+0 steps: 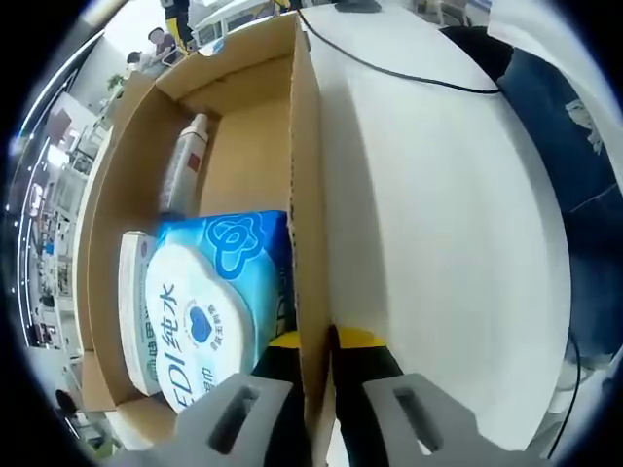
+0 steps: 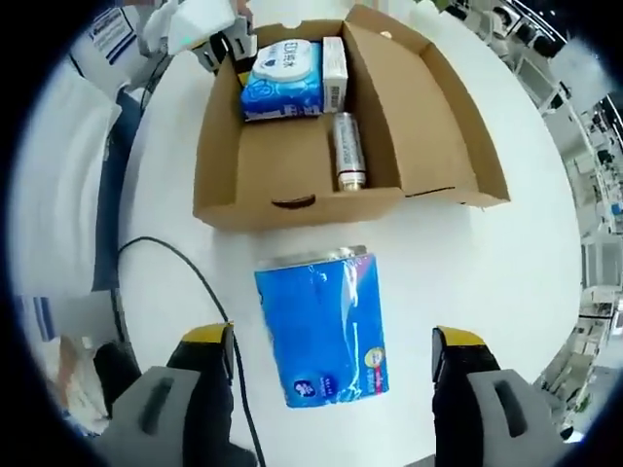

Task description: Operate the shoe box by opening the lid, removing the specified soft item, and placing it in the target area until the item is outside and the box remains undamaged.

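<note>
In the left gripper view, my left gripper (image 1: pixel 310 341) was clamped on the side wall of the brown shoe box (image 1: pixel 304 195), one jaw inside and one outside. Inside the box lay a blue pack of wet wipes (image 1: pixel 219 302), a small white box (image 1: pixel 136 311) beside it, and a spray bottle (image 1: pixel 185 165) farther in. The white table (image 1: pixel 438 224) was on the right, with a black cable (image 1: pixel 389 68) across it.

In the right gripper view, my right gripper (image 2: pixel 331 355) had its jaws wide apart and held nothing. The blue tissue pack (image 2: pixel 326 326) lay flat on the table between them, outside the open box.
</note>
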The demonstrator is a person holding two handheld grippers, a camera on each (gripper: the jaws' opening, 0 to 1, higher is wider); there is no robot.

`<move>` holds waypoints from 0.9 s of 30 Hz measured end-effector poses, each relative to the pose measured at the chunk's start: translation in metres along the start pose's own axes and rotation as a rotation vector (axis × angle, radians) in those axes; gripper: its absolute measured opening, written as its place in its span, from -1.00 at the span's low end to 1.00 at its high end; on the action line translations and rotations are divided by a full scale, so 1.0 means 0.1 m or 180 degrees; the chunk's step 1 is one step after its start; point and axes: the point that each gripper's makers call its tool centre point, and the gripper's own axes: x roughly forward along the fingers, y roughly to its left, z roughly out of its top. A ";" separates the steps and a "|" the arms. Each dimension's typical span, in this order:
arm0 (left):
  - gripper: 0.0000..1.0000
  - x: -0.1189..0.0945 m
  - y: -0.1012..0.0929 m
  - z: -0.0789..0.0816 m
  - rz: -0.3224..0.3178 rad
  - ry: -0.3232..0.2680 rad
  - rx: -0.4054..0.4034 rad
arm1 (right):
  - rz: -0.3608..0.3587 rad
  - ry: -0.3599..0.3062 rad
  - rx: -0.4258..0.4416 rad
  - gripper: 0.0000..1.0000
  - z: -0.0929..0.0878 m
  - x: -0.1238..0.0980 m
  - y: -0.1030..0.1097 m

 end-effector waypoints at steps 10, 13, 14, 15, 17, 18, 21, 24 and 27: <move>-0.95 -0.01 0.00 0.00 -0.0001 -0.0002 0.0005 | -0.0335 -0.0129 -0.0086 0.57 0.14 -0.31 -0.17; -0.95 -0.02 0.00 0.00 -0.0006 -0.0002 0.0001 | -0.0398 -0.0227 -0.0031 0.57 0.25 -0.41 -0.20; -0.95 -0.01 0.00 0.00 -0.0007 -0.0002 0.0000 | -0.0406 -0.0255 -0.0009 0.56 0.29 -0.44 -0.20; -0.95 -0.01 0.00 0.00 -0.0008 -0.0003 -0.0001 | -0.0400 -0.0268 0.0002 0.56 0.32 -0.47 -0.19; -0.95 -0.01 0.00 0.00 -0.0008 -0.0004 -0.0001 | -0.0414 -0.0330 0.0031 0.55 0.41 -0.53 -0.19; -0.95 -0.01 -0.01 0.00 -0.0007 -0.0005 -0.0003 | -0.0405 -0.0347 0.0046 0.55 0.45 -0.55 -0.18; -0.95 -0.01 -0.01 0.00 -0.0011 -0.0012 -0.0023 | -0.0349 -0.0346 0.0116 0.50 0.50 -0.59 -0.14; -0.95 -0.01 0.00 0.00 -0.0007 -0.0015 -0.0029 | -0.0428 -0.0395 0.0133 0.50 0.60 -0.65 -0.15; -0.95 -0.02 -0.01 0.00 -0.0008 -0.0026 -0.0045 | -0.0419 -0.0415 0.0191 0.41 0.66 -0.68 -0.13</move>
